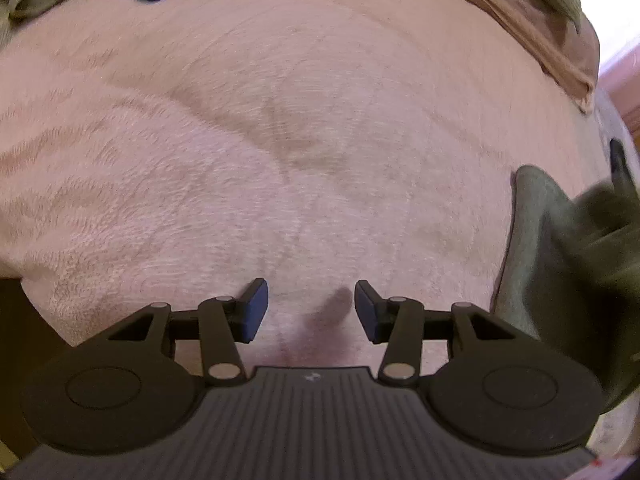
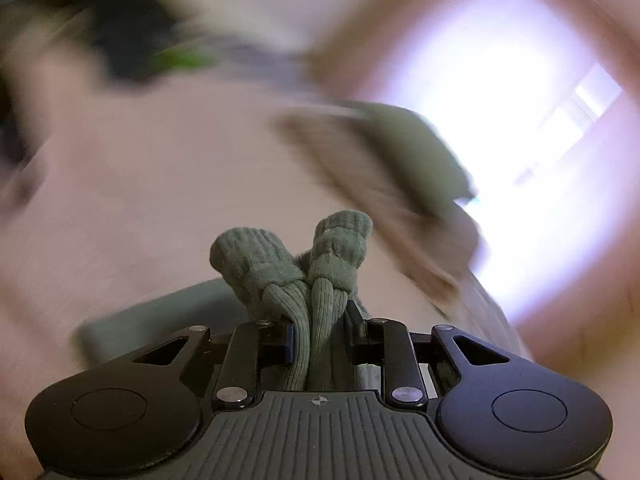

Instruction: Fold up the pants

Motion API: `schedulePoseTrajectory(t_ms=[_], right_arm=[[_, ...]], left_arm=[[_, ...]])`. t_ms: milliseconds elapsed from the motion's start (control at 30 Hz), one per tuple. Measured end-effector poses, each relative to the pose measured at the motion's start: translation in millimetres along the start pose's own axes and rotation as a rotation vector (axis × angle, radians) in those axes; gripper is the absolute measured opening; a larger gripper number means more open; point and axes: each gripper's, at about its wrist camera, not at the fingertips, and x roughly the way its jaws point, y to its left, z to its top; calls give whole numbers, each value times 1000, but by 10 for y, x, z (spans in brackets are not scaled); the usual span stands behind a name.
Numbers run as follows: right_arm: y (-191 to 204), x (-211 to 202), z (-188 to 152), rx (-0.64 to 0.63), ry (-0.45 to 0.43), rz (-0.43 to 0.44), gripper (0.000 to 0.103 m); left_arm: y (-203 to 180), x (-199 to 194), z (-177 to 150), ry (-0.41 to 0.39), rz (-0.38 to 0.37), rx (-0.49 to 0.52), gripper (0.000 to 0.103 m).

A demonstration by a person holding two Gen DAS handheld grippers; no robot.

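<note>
Two grippers seen above pink fleece blanket (image 1: 280, 140). Left gripper (image 1: 311, 306) held with jaws wide apart, nothing between blue pads (image 1: 256, 308), bare blanket beneath. Right gripper (image 2: 320, 340) clamped on bunched ribbed cuffs of green pants (image 2: 320, 272); two cuff ends poke out past fingers. In left view, pants (image 1: 560, 248) seen draped at right edge over blanket. Brown fabric (image 1: 520, 12) lies at far right corner. Right view heavily blurred.
</note>
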Motion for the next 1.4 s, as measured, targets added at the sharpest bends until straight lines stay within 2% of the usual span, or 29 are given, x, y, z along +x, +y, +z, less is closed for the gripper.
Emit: schedulePoseTrajectory(t_ms=[33, 100, 200, 333, 400, 433, 500, 533, 600, 667, 733, 833, 900, 967, 1000, 1067, 1133, 1167, 1200, 1267, 1333, 1400], right_arm=[[339, 114, -93, -102, 23, 38, 20], [667, 220, -269, -195, 63, 71, 20], [610, 143, -280, -183, 52, 65, 19], [445, -76, -51, -116, -33, -17, 19], [557, -57, -58, -147, -51, -1, 19], [671, 7, -113, -175, -34, 22, 22], [845, 200, -179, -259, 94, 87, 31], [910, 236, -213, -304, 131, 82, 38], [879, 170, -179, -283, 144, 77, 47], [677, 73, -122, -178, 159, 83, 66], [504, -87, -59, -81, 165, 92, 69], [105, -312, -105, 182, 243, 79, 69], [-299, -349, -248, 455, 303, 78, 68], [-686, -395, -514, 735, 331, 56, 62], [-810, -407, -627, 836, 350, 32, 59], [-990, -436, -862, 989, 418, -43, 46], [-1102, -436, -1102, 1146, 461, -84, 42], [-1143, -455, -1194, 1218, 467, -94, 41], [-1159, -466, -1297, 1297, 476, -86, 41], [-1120, -397, -1453, 1384, 504, -33, 40], [-1046, -277, -1458, 1362, 530, -6, 40], [-1010, -126, -1430, 1299, 559, 9, 40]], left_arm=[[49, 8, 10, 2, -19, -11, 43], [101, 23, 13, 8, -52, -15, 43], [148, 12, -11, 12, -93, 11, 43], [110, 18, -20, 24, -107, 47, 43], [101, 44, -24, 38, -126, 54, 43], [79, 68, -24, 47, -133, 57, 43], [7, 92, -14, 67, -144, 77, 42], [-18, 79, -19, 74, -154, 87, 42], [-82, 73, -13, 92, -191, 98, 42], [-159, 74, -2, 117, -219, 104, 42], [-286, 63, 3, 128, -246, 131, 42], [-572, 18, 24, 131, -310, 198, 42], [-809, -21, 51, 127, -374, 249, 42], [-1029, -35, 76, 119, -429, 296, 42], [-1142, -29, 75, 117, -454, 317, 42], [-1310, 23, 52, 124, -468, 344, 42], [-1445, 103, 17, 136, -473, 356, 42], [-1499, 143, -3, 138, -477, 358, 38], [-1546, 161, -30, 132, -470, 368, 31], [-1630, 188, -99, 89, -396, 425, 19], [-1668, 241, -174, 47, -324, 511, 15], [-1654, 314, -200, 42, -264, 523, 12]])
